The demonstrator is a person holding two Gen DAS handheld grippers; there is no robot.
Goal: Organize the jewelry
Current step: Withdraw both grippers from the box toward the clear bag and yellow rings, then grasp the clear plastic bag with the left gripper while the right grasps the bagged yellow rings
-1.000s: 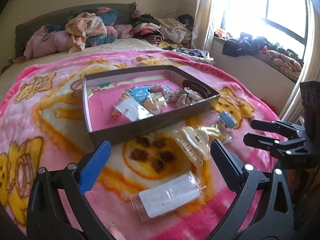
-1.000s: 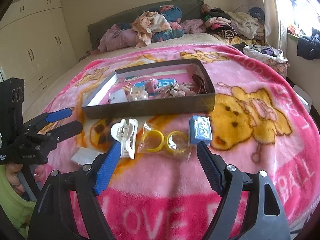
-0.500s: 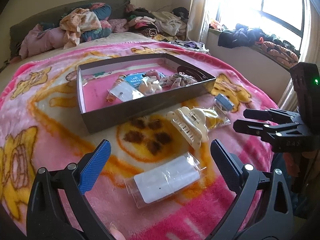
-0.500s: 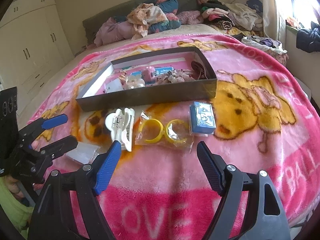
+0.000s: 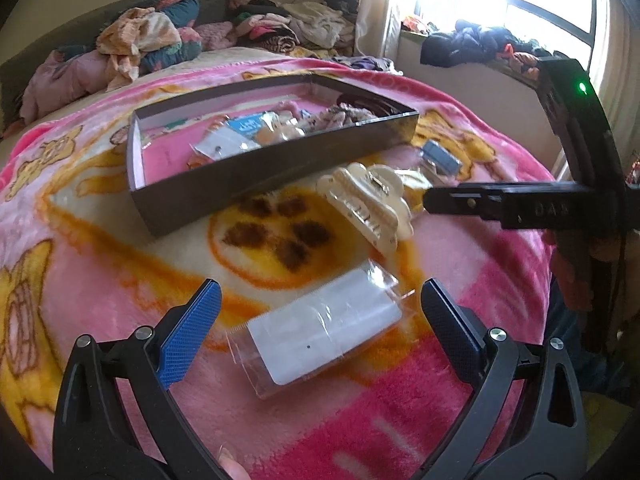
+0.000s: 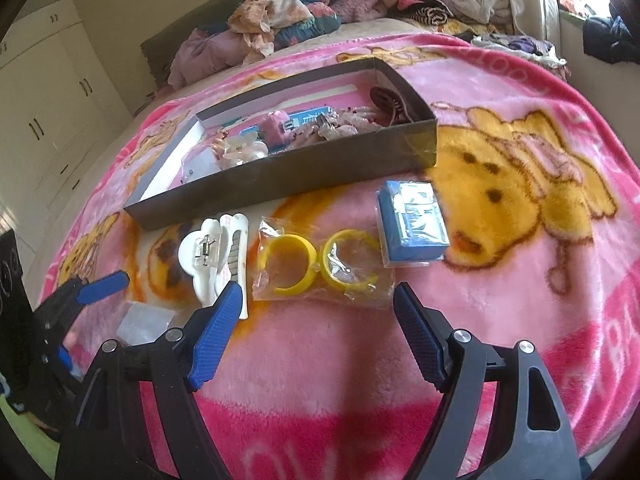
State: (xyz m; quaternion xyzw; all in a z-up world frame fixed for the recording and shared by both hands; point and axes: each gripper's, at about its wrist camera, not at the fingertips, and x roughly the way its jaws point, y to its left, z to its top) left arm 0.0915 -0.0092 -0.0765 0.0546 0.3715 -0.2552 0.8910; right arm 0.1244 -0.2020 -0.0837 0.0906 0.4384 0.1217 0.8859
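A shallow dark box (image 5: 256,188) (image 6: 280,178) with a pink floor holds several jewelry pieces on the pink blanket. In front of it lie a cream hair claw (image 5: 366,204) (image 6: 214,252), a bag with two yellow bangles (image 6: 320,264), a blue packet (image 6: 414,220) (image 5: 440,156) and a clear packet with a white card (image 5: 324,328) (image 6: 146,320). My left gripper (image 5: 318,326) is open, its fingers on either side of the clear packet. My right gripper (image 6: 316,320) is open just in front of the bangle bag, and shows side-on in the left wrist view (image 5: 432,200).
Piled clothes (image 6: 280,20) lie at the head of the bed. A window sill with more clothes (image 5: 480,44) is on the right. White cupboards (image 6: 44,92) stand at the left. The blanket's front edge is close below both grippers.
Both grippers have moved forward and down toward the blanket. The left one now straddles the clear packet; the right one has closed in on the bangle bag. Both stay open.
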